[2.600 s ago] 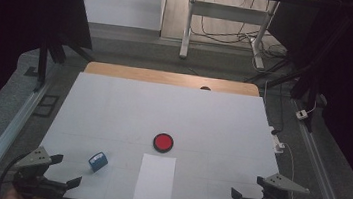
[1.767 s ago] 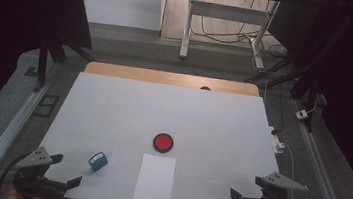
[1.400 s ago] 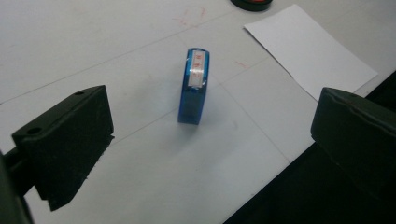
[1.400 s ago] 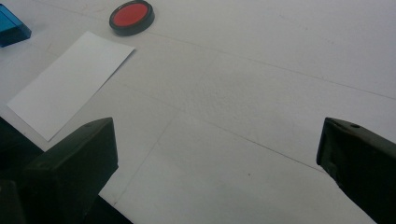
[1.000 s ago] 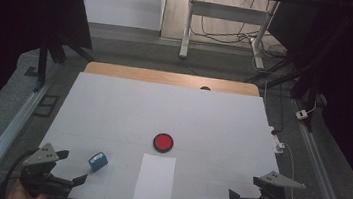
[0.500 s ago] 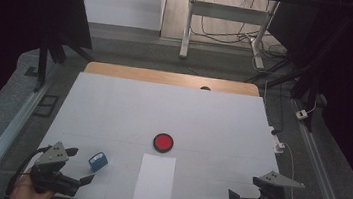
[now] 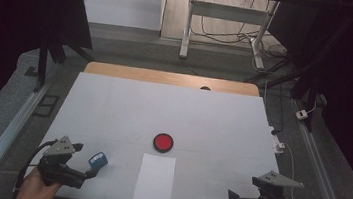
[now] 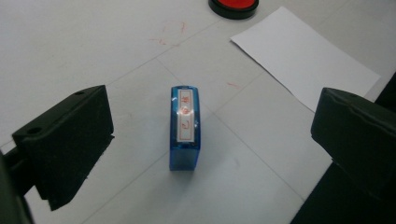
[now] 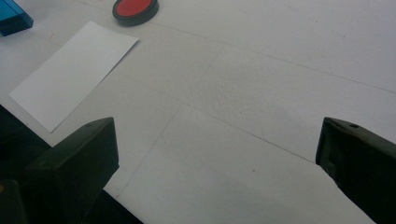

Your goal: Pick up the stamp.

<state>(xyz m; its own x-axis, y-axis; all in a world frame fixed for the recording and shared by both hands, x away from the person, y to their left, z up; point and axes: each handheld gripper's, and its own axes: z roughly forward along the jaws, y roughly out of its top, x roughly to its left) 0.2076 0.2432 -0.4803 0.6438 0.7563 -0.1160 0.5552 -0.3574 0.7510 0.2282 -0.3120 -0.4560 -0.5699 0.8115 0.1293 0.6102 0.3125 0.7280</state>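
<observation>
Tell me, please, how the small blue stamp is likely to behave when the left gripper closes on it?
The blue stamp looks like rigid plastic, so probably stiff and light. Its glossy sides may slip. It is narrow and lies between the open left gripper, so a push could slide or tip it.

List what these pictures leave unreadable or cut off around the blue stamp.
- Blue stamp: red characters on its label are too small to read, left gripper view.
- Blue stamp: cut by the frame's left edge, right gripper view.
- Red ink pad: cut by the top edge, left gripper view.

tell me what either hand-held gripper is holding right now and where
Nothing is held. The left hand-held gripper is open around the blue stamp without touching it; the right hand-held gripper is open.
</observation>
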